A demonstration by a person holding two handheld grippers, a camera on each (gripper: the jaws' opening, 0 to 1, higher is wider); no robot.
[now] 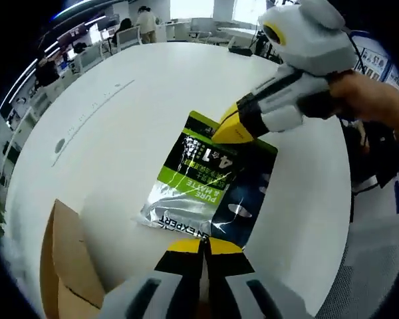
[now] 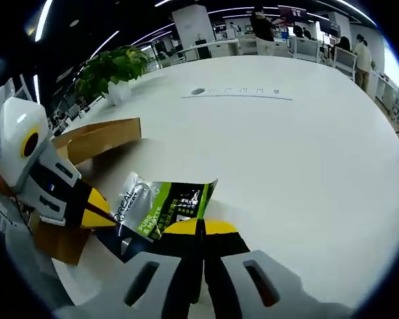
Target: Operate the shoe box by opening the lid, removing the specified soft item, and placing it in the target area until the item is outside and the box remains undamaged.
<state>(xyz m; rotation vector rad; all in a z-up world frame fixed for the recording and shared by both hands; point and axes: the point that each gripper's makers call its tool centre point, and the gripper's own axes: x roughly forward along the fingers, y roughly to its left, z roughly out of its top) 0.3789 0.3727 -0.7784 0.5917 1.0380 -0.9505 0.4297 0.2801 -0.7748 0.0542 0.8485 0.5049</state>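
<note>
A soft pouch, green, black and silver with printed text, is stretched flat just over the white table. My left gripper is shut on its near edge. My right gripper comes in from the upper right, held by a hand, and is shut on the far edge. In the right gripper view the pouch sits between my right gripper, shut on it, and the left gripper at the left. The brown cardboard shoe box stands open beside the pouch, with its flap raised.
The table is wide and round, with a small round port set in it. A potted plant stands at its far edge. Desks, chairs and people fill the office behind.
</note>
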